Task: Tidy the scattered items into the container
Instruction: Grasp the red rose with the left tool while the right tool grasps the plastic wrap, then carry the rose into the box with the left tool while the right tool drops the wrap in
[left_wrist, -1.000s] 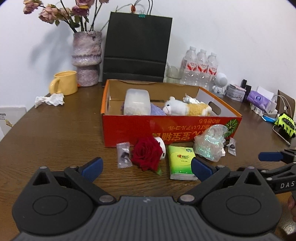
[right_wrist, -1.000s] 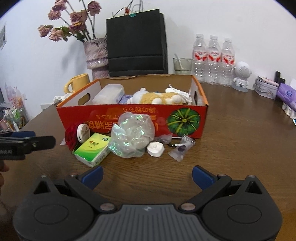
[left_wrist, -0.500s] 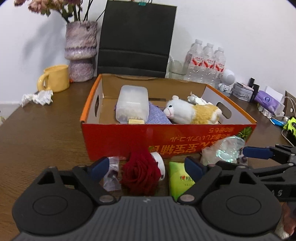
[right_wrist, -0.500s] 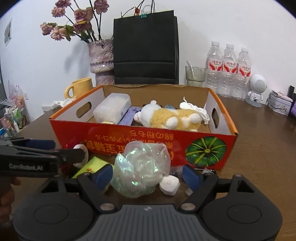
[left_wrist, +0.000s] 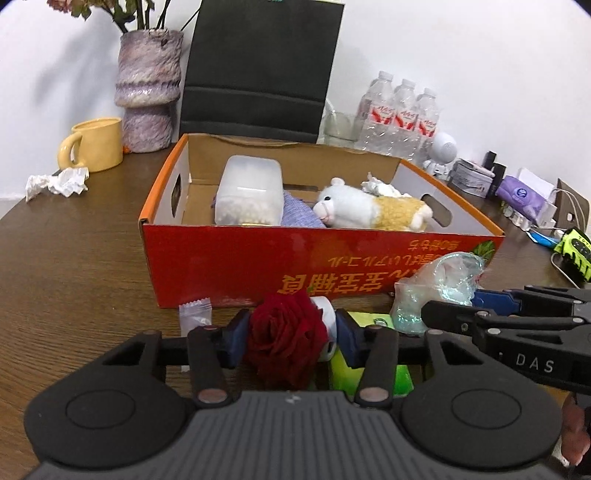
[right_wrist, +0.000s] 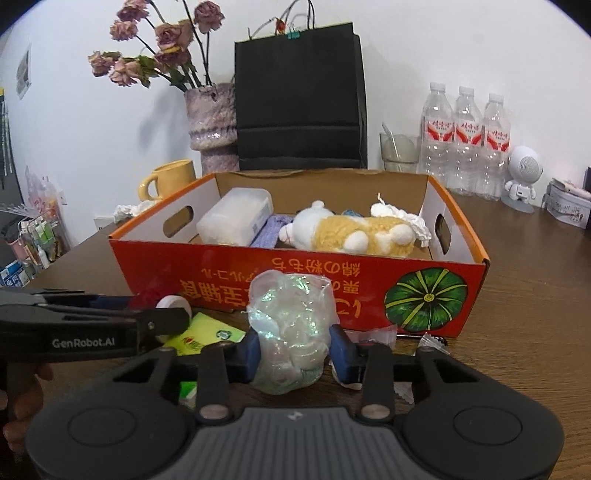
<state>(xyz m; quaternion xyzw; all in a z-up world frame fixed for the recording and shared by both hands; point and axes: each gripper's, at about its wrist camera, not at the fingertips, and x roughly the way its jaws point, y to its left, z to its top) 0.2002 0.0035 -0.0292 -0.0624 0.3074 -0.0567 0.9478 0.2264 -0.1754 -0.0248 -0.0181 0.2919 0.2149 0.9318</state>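
The red cardboard box (left_wrist: 229, 258) holds a clear plastic tub (left_wrist: 249, 195) and a plush sheep (left_wrist: 369, 208). In front of it lie a red rose (left_wrist: 284, 332), a white round item (left_wrist: 325, 306), a green tissue pack (left_wrist: 369, 373), a small sachet (left_wrist: 194, 314) and a crumpled clear plastic bag (right_wrist: 291, 314). My left gripper (left_wrist: 291, 339) is closing, its blue pads against the rose and the white item beside it. My right gripper (right_wrist: 295, 354) is closing too, and its pads pinch the plastic bag. Each gripper shows side-on in the other's view.
Behind the box stand a yellow mug (left_wrist: 98, 144), a vase (left_wrist: 149, 92), a black paper bag (left_wrist: 258, 70) and three water bottles (left_wrist: 402, 114). A crumpled tissue (left_wrist: 59, 181) lies far left. Small items crowd the right table edge (left_wrist: 524, 199).
Both grippers came forward and down to the items before the box. The left jaws narrowed around the rose, the right jaws around the plastic bag.
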